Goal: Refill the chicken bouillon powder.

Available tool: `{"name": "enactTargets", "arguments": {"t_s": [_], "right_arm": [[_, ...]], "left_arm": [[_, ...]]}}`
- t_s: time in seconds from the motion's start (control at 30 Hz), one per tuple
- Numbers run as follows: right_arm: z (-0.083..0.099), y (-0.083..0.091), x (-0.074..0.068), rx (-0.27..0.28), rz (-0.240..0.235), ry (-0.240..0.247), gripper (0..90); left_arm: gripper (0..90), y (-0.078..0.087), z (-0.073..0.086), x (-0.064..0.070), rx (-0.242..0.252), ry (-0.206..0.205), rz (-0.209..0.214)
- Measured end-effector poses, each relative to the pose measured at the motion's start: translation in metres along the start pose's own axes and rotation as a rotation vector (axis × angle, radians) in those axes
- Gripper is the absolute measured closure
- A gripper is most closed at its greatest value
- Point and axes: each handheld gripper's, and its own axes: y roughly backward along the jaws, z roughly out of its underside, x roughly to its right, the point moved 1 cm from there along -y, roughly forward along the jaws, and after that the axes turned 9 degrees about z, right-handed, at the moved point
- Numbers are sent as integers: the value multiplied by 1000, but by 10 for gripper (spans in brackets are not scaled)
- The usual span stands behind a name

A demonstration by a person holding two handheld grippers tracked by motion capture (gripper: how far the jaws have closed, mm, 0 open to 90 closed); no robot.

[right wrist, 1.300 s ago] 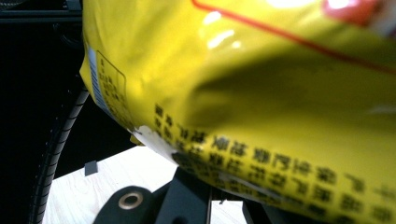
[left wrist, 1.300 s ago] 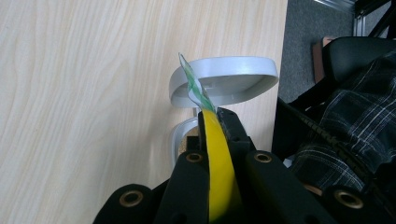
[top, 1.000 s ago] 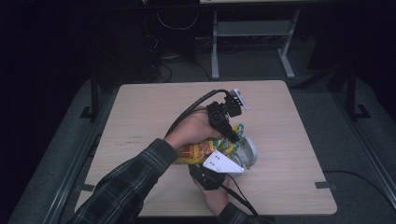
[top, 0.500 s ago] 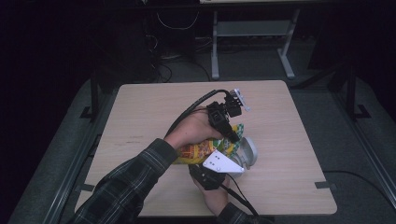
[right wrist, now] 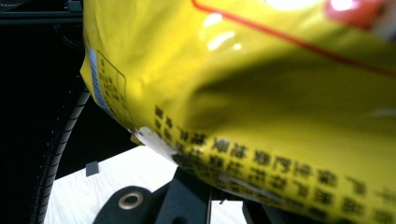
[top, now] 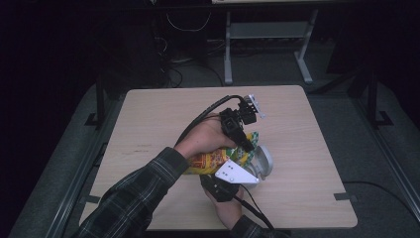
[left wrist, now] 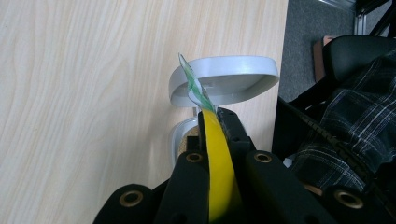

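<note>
Jaws of your left gripper (left wrist: 215,140) rise from the bottom of its own view, pressed together on the thin top edge of the yellow snack bag (left wrist: 218,177); the green-and-white torn corner of that edge curls out past the tips. Just beyond sits a pale grey bowl (left wrist: 224,77), tilted, its rim facing you, on the light wooden table (left wrist: 84,93). A second pale curved rim shows below it, beside the jaws, but what it belongs to is unclear. Off to that view's right you see a plaid sleeve (left wrist: 355,121) and dark gear past the table edge.

From your right gripper's own camera, the bag (right wrist: 261,93) hangs very close over the jaws, its printed back and a pale torn patch facing the lens. The jaws' tips are hidden beneath it, so you cannot tell how far apart they stand or whether they grip anything.

Seen from above, your right gripper (top: 225,183) lies nearest you with its grey plate on top, touching the bag (top: 210,161). Your left hand (top: 203,141) reaches over the bag, and the left gripper (top: 247,144) pinches its far end by the bowl (top: 265,161), right of the table's (top: 307,124) middle. Farther back stand metal table legs (top: 228,44) in the dark.
</note>
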Motion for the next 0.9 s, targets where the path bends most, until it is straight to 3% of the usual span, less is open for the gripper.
{"name": "enactTargets", "arguments": {"t_s": [0.9], "right_arm": [[0,0,0,-1,-1,-6,900]], "left_arm": [[899,-1,0,0,-6,2,1]]}}
